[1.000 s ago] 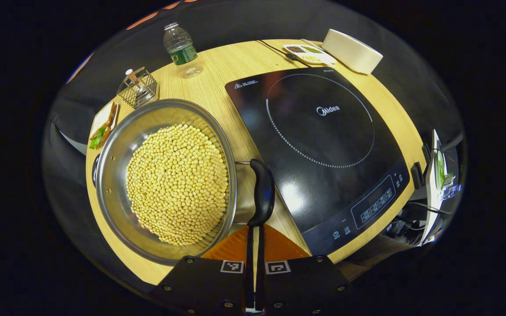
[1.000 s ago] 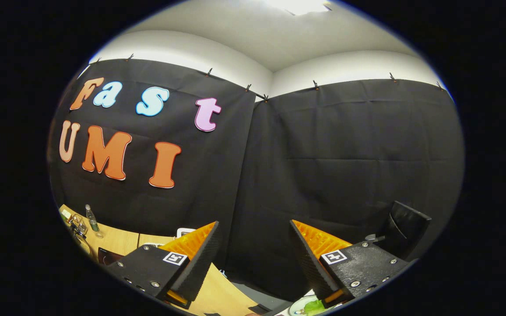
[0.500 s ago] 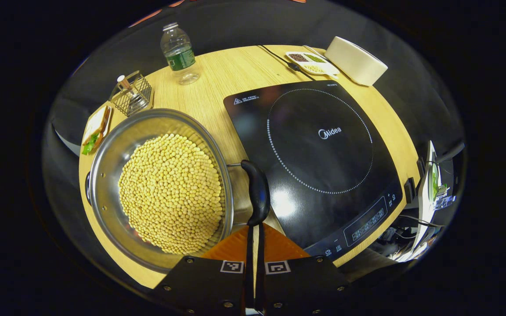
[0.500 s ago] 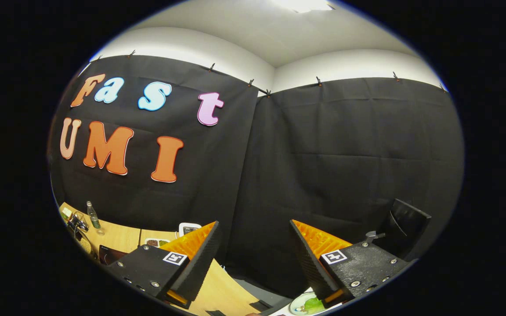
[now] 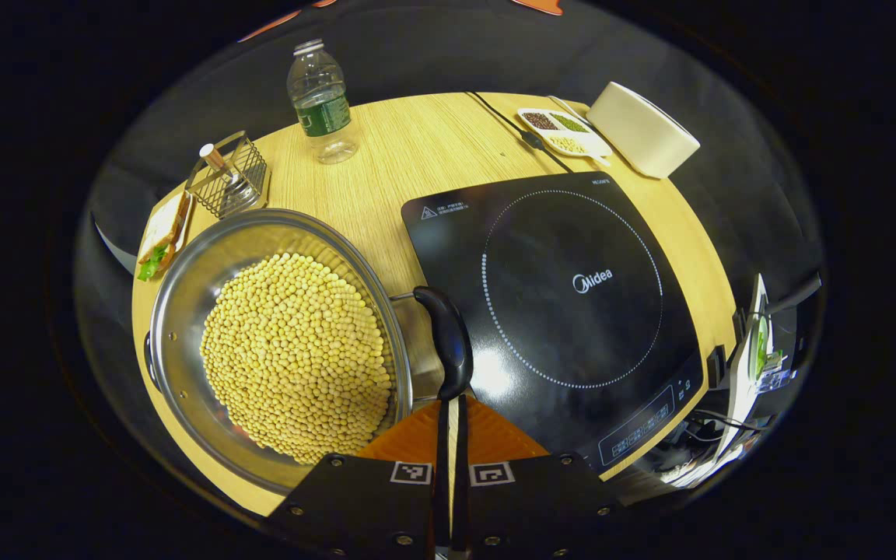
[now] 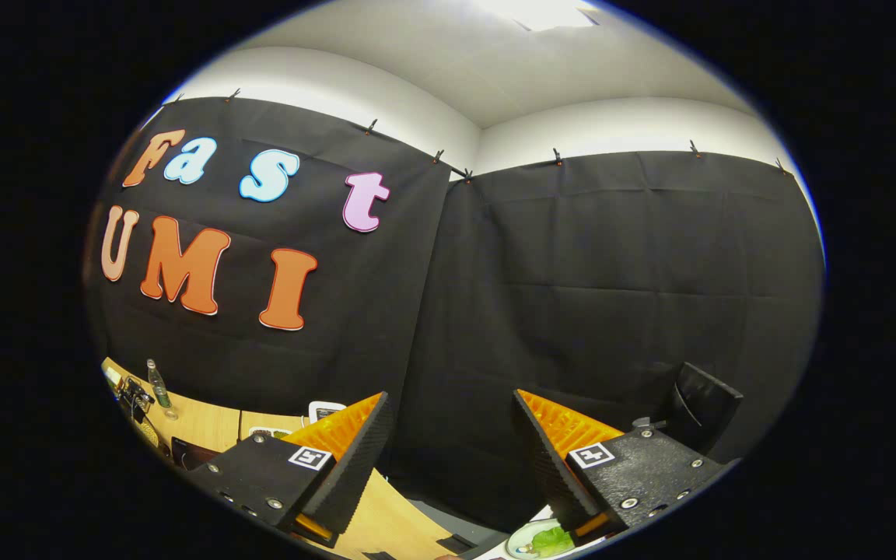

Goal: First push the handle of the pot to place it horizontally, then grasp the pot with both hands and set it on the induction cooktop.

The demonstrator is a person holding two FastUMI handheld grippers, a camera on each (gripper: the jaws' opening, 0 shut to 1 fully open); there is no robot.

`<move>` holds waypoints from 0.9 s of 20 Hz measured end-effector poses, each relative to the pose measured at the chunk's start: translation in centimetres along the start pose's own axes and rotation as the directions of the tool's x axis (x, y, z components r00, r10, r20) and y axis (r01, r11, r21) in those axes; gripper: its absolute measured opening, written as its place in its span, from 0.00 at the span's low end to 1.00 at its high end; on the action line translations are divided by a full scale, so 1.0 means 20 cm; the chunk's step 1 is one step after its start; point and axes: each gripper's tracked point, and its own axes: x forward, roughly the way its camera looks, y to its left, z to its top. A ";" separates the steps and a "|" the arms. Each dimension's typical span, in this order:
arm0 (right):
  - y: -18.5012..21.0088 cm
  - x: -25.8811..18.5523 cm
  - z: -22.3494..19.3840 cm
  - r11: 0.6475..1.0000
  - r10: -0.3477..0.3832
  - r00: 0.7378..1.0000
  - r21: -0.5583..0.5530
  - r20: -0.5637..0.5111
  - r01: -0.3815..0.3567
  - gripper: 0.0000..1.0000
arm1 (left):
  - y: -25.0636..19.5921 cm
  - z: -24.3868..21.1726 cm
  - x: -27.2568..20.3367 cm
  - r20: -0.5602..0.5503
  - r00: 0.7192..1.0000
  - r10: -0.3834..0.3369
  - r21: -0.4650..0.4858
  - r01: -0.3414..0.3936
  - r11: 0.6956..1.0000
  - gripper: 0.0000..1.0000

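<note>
Left tool (image 5: 452,408) closed, empty, tips against pot handle (image 5: 448,338). Right tool (image 6: 452,451) wide open, raised, empty. Bean-filled pot (image 5: 277,342) on table (image 5: 417,140) beside cooktop (image 5: 572,288). Risk: tips slipping off the rounded handle; beans spilling.

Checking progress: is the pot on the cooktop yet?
No, the pot sits on the table beside the cooktop.

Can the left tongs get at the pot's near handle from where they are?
Probably yes: the left tongs, closed, sit right at the black handle of the pot, nothing between.
</note>
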 end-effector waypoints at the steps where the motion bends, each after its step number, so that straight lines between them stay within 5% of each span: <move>1: 0.01 -0.02 0.00 1.000 -0.002 1.000 -0.002 -0.001 0.002 0.95 | 0.01 0.01 0.01 0.005 1.000 -0.001 -0.008 0.001 1.000 0.03; 18: 0.01 -0.13 -0.05 1.000 -0.009 0.999 -0.022 -0.041 0.008 0.95 | 0.05 0.11 0.02 0.055 0.998 -0.023 -0.046 0.026 0.999 0.02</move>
